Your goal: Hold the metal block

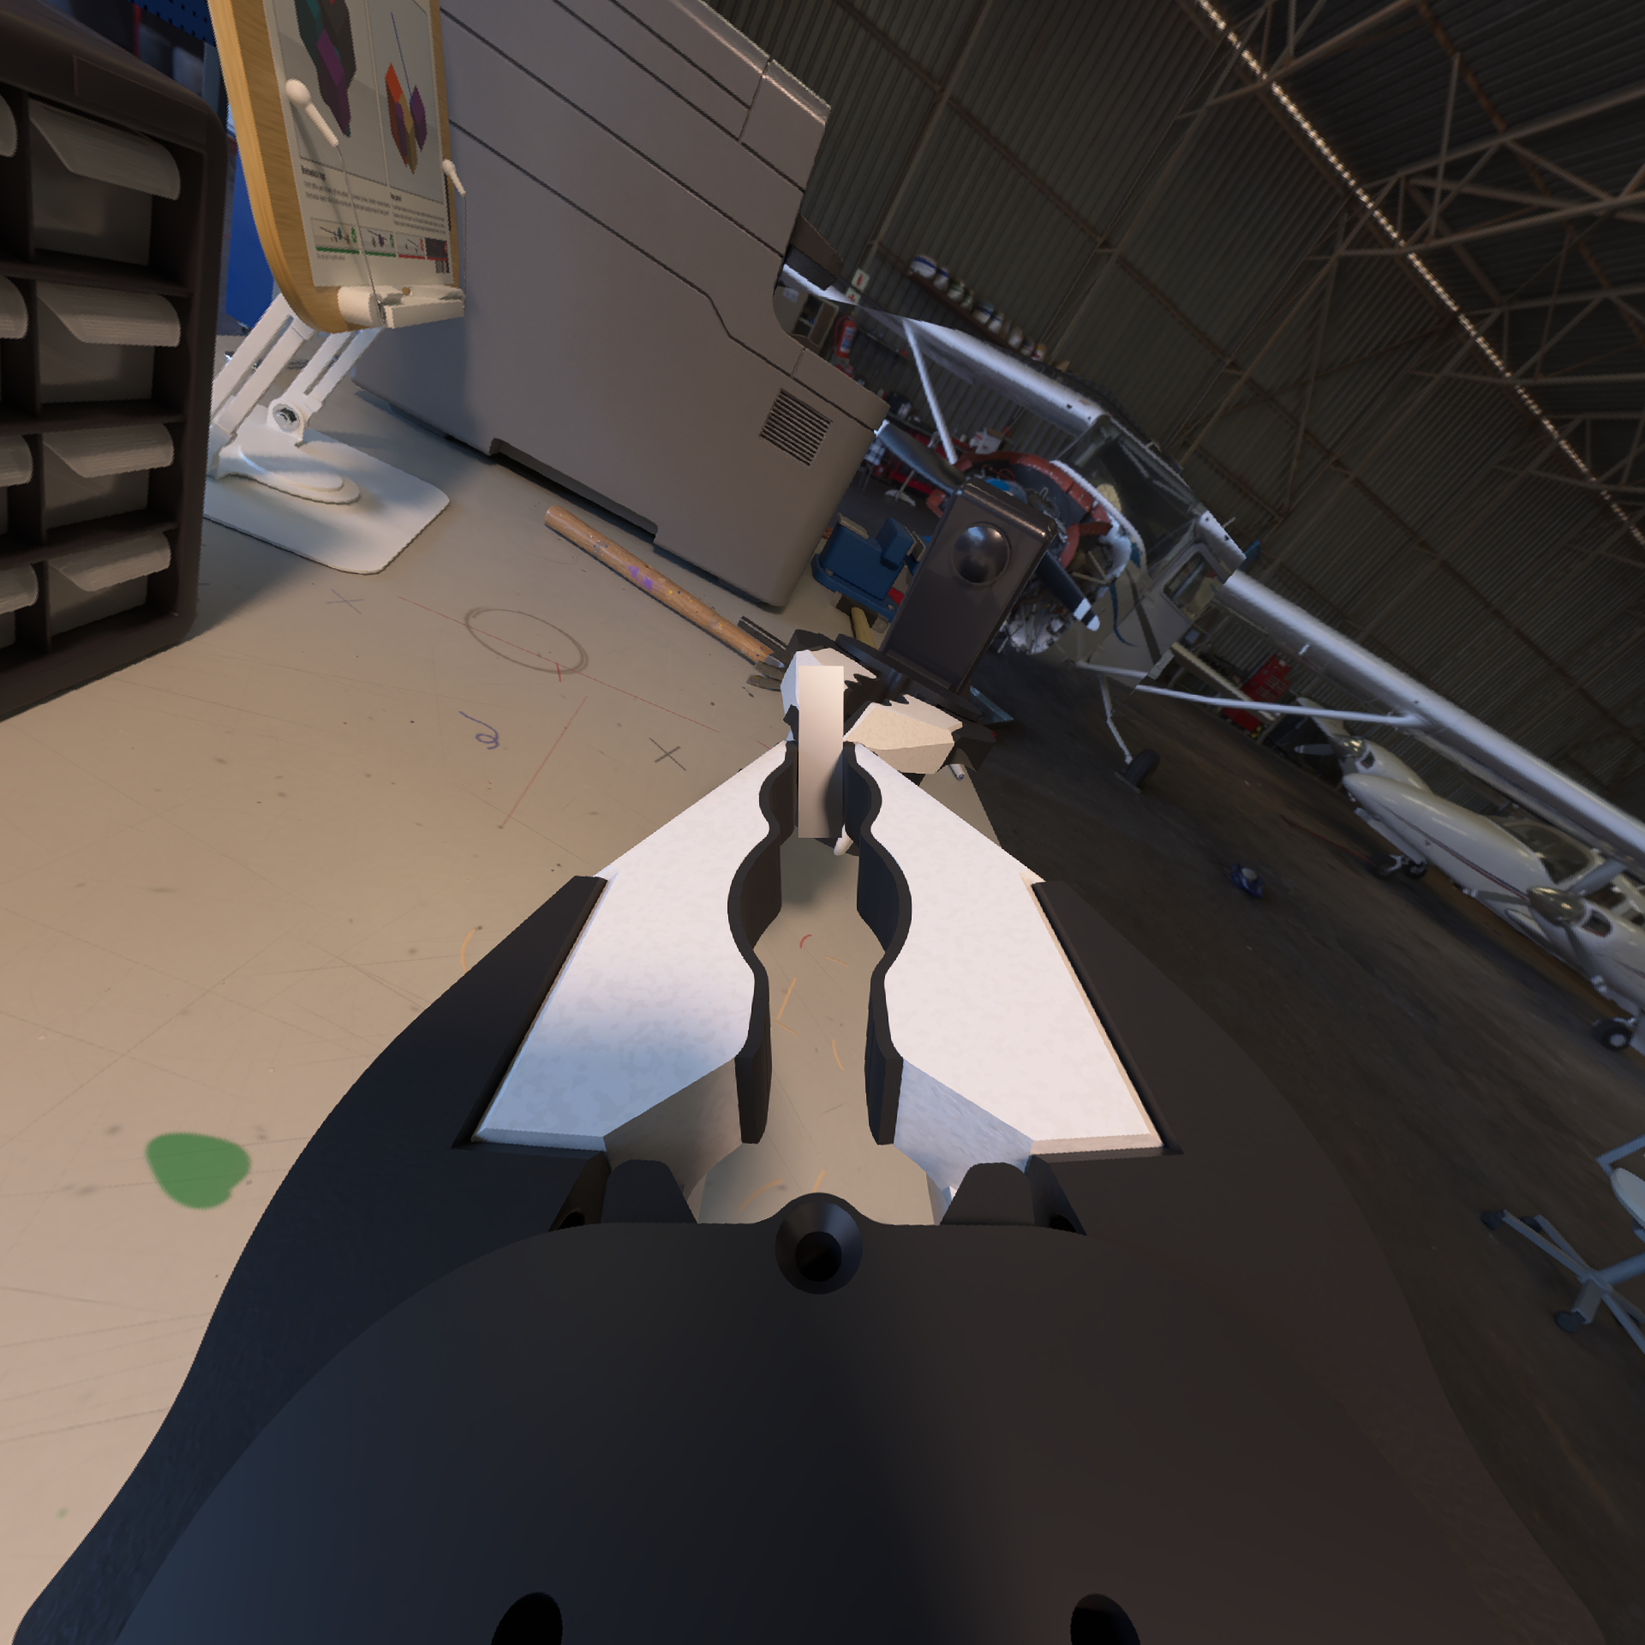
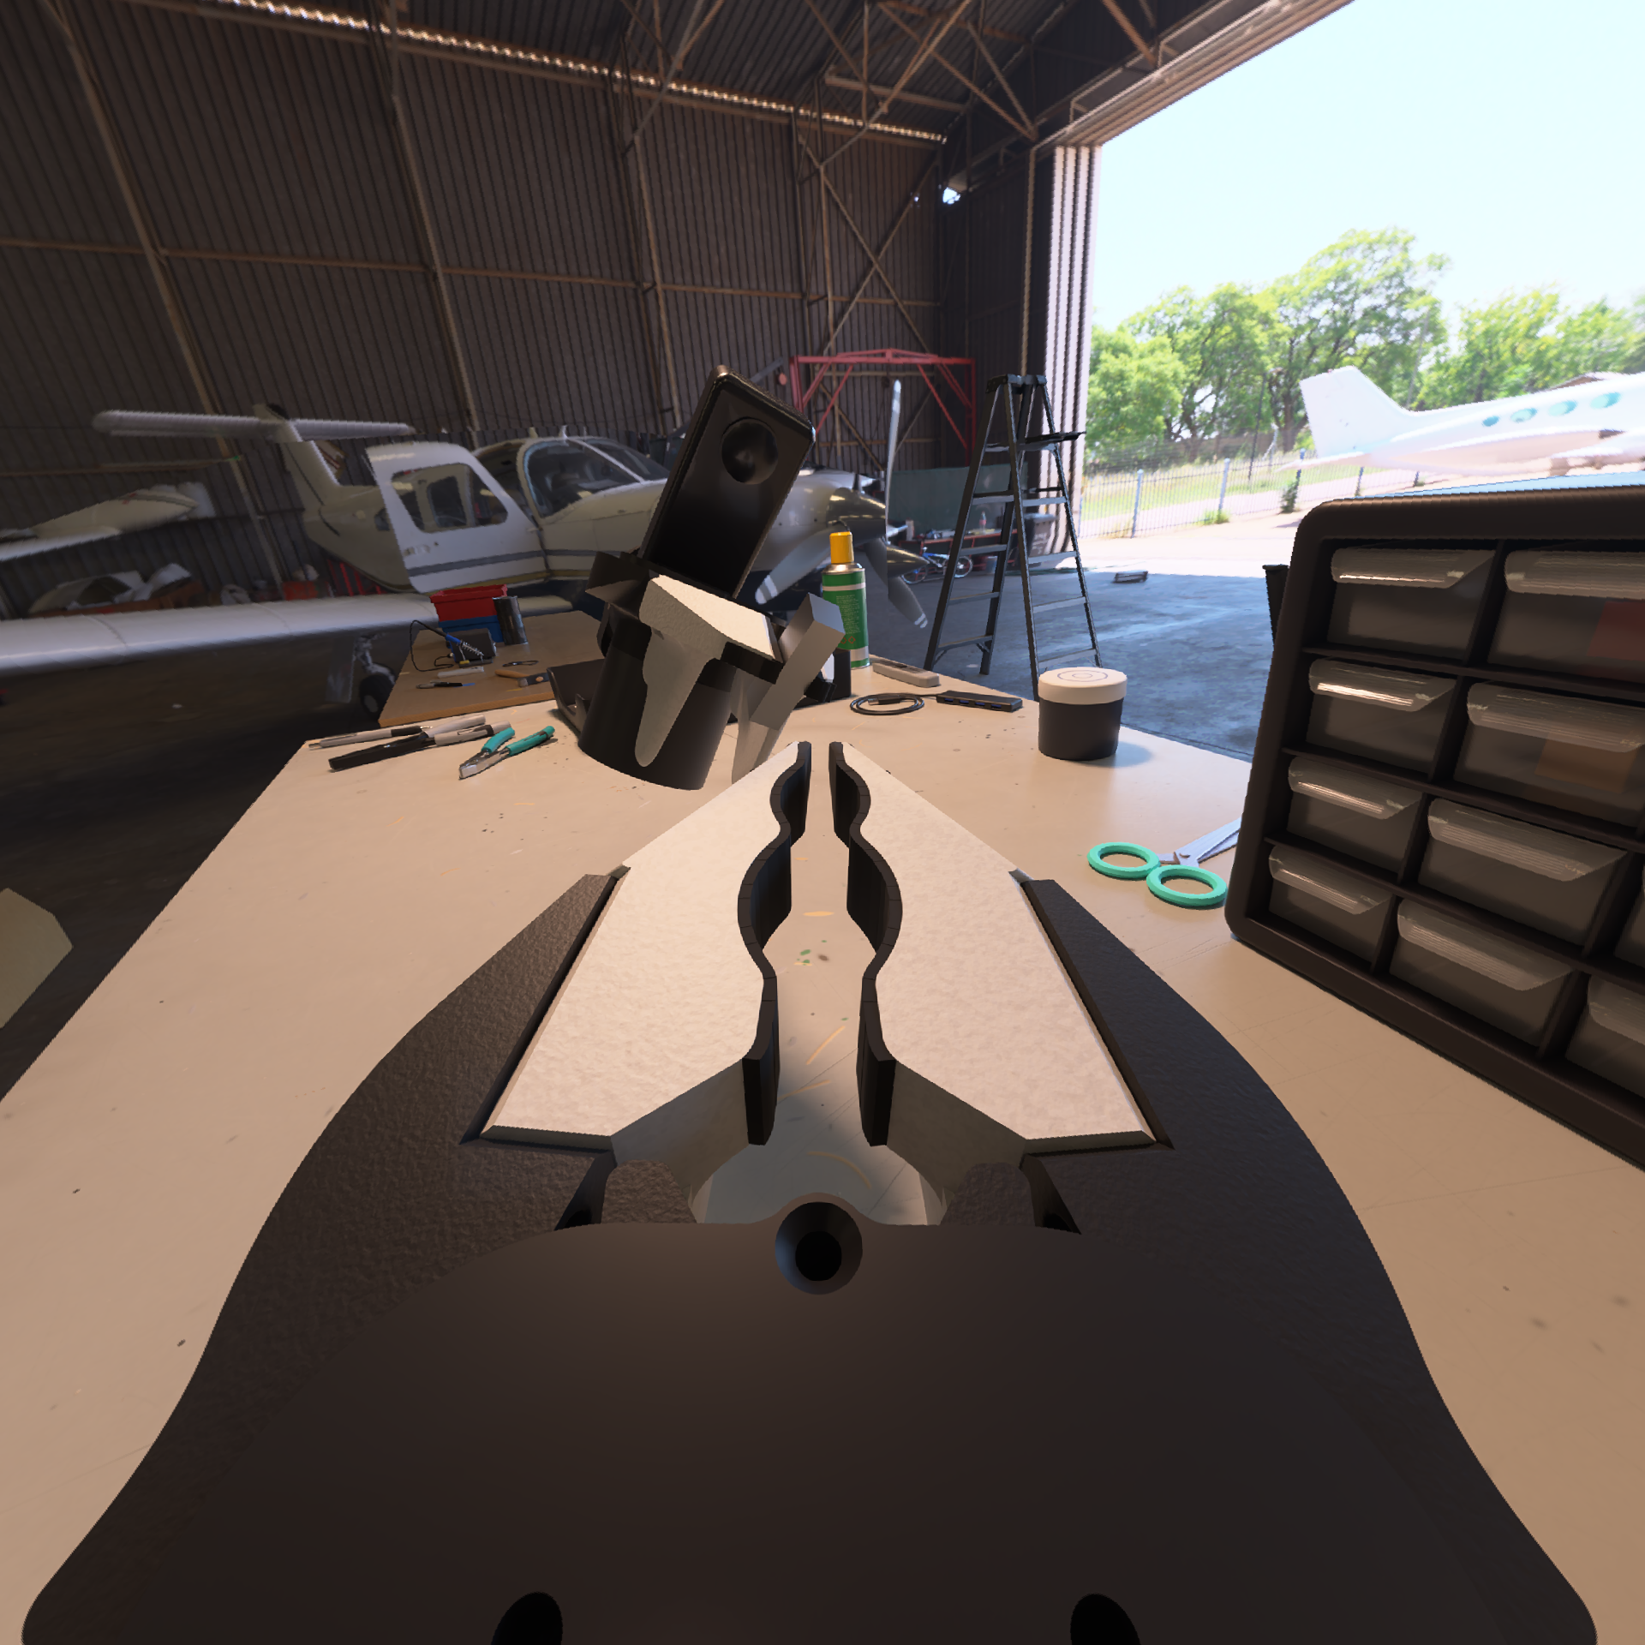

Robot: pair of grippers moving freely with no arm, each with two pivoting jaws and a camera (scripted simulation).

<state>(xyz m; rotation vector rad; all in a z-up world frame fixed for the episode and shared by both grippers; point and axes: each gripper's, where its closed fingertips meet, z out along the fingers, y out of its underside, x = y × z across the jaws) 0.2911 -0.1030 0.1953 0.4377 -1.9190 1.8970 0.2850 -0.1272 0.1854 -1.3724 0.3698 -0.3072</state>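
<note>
Pale metal sits between my left gripper's (image 1: 820, 788) fingertips: the metal block (image 1: 817, 757), a slim upright bar, is pinched at the very front of the jaws, which stand only as wide as the bar. It is lifted off the beige table (image 1: 267, 846). Beyond the tips I see the other tool's dark body, its white fingers just beside the block on the far right.

From the right gripper (image 2: 820, 757) the picture is different. Its jaws are drawn nearly together with only a thin slit between them and nothing inside. The block (grey from this side, and tilted) hangs just ahead of the tips and slightly to their left, clear of them.

Around the left tool: a wooden-handled hammer (image 1: 659, 587) lies ahead and left of the tips, in front of a grey printer (image 1: 623, 311), and a green blot (image 1: 196, 1168) marks the table well to the left of the fingers' base.

Around the right tool: a dark drawer cabinet (image 2: 1442, 757) stands to the right, teal-handled scissors (image 2: 1157, 872) lie between it and the fingers, a dark jar (image 2: 1080, 712) stands ahead right, and teal-handled pliers (image 2: 503, 748) lie ahead left.
</note>
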